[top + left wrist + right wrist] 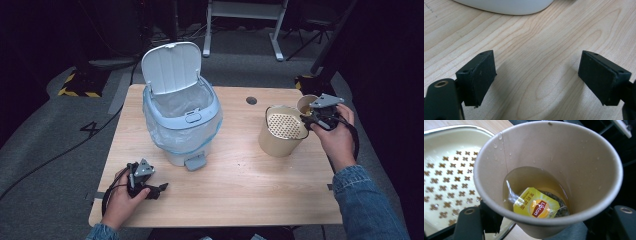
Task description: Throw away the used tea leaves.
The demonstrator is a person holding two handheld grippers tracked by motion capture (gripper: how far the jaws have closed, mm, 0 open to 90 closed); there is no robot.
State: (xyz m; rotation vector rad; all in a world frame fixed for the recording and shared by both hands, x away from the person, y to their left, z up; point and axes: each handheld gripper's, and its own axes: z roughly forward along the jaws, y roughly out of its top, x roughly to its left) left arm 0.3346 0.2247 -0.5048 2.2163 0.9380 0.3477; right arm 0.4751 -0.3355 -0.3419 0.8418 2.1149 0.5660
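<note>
Right claw (309,121) is closed around a paper cup (549,170), one black jaw on each side of it, and the person's right hand (336,137) holds it up at the far right of the table (240,190). Inside the cup sits a little brownish tea and a wet tea bag (537,205) with a yellow tag, low down at the bottom. Just beside the cup, on its left in the high view, stands a cream pot with a strainer lid full of small holes (282,131). That is the bit that matters most: the strainer is right next to the cup and a little lower, so I think the next job is to tip the cup sideways over the holes and let the tea run through. The cup's mouth points mostly up now, only leaning a bit, so nothing is spilling. Farther to the left stands a white bin (182,125) with its lid up and a bag inside, well apart from the cup. Left claw (150,189) rests low near the front left of the table with its jaws wide apart and nothing between them, just bare wood under them and the bottom of the bin ahead. The right hand is much nearer to the strainer than the left. I cannot see how hard the jaws press the cup, because the cup hides them, and the tea bag's string is hard to make out
</note>
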